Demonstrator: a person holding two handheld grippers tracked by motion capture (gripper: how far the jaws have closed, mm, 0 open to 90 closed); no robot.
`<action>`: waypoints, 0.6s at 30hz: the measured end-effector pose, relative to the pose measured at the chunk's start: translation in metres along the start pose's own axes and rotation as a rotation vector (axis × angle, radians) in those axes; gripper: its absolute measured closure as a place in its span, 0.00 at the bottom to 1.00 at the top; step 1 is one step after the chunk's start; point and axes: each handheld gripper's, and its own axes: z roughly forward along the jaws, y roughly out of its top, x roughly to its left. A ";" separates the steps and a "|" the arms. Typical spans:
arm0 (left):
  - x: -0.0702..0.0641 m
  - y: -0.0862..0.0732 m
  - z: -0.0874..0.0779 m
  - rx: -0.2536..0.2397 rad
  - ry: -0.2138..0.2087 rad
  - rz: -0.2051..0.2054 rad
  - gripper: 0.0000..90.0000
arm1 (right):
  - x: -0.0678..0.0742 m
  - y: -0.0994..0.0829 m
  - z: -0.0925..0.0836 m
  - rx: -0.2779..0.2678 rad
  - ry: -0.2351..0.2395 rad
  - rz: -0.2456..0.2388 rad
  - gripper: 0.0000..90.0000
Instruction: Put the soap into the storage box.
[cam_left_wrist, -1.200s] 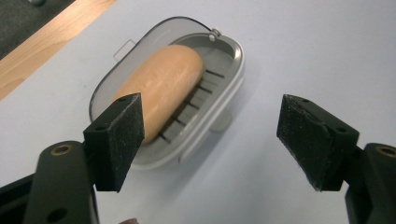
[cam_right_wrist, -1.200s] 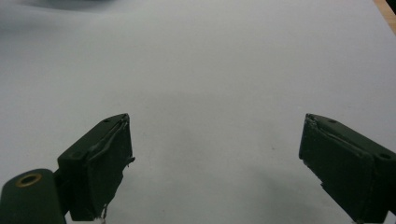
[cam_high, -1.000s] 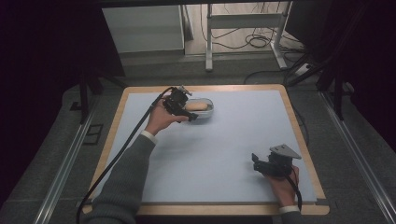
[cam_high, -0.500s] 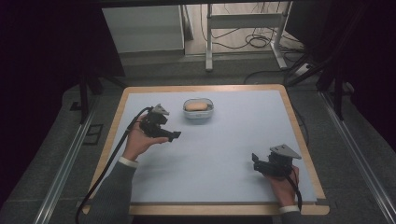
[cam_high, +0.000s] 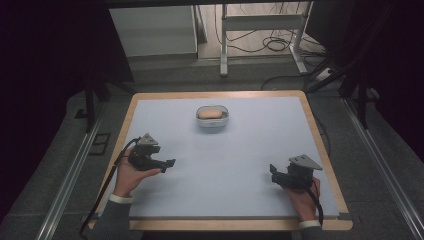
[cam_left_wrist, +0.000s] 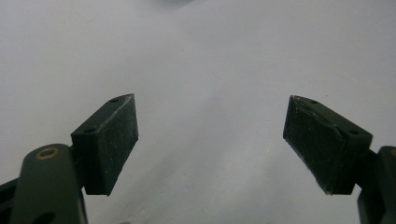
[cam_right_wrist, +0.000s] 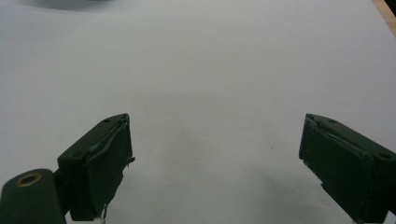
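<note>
Far on the table, about in the middle between left and right: a small dish, oval with rounded corners, pale grey-white, with a low wall. Inside it, one tan, bread-like lump, oblong, lying flat and taking most of the floor of the dish; cannot tell what it is exactly. Standing free on the light blue-grey sheet that covers the tabletop, with the wooden edge of the table showing all around the sheet. Well apart from both grippers. At near left, the left gripper, held in a hand that comes from the bottom edge, with a grey three-cornered plate on top and a black cable trailing down to the left; pointing to the right, low over the sheet. Jaws wide apart after just opening, nothing between them; in the left gripper view, two black pads with bare pale surface in the gap. At near right, the right gripper, also in a hand, pointing to the left, close to the near right corner of the sheet. Jaws also spread wide and empty; in the right gripper view, worn black pads over bare sheet, and a strip of the wooden edge at the top right corner.
</note>
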 end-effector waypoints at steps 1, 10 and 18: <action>0.000 -0.002 0.000 -0.003 0.000 -0.004 0.20 | 0.000 0.000 0.000 -0.001 -0.002 0.001 0.11; 0.000 -0.006 0.002 -0.004 -0.004 -0.019 0.20 | 0.000 0.000 0.000 -0.001 0.003 0.003 0.11; 0.000 -0.010 0.007 0.027 -0.007 -0.017 0.20 | 0.000 0.000 0.001 0.005 0.006 0.000 0.11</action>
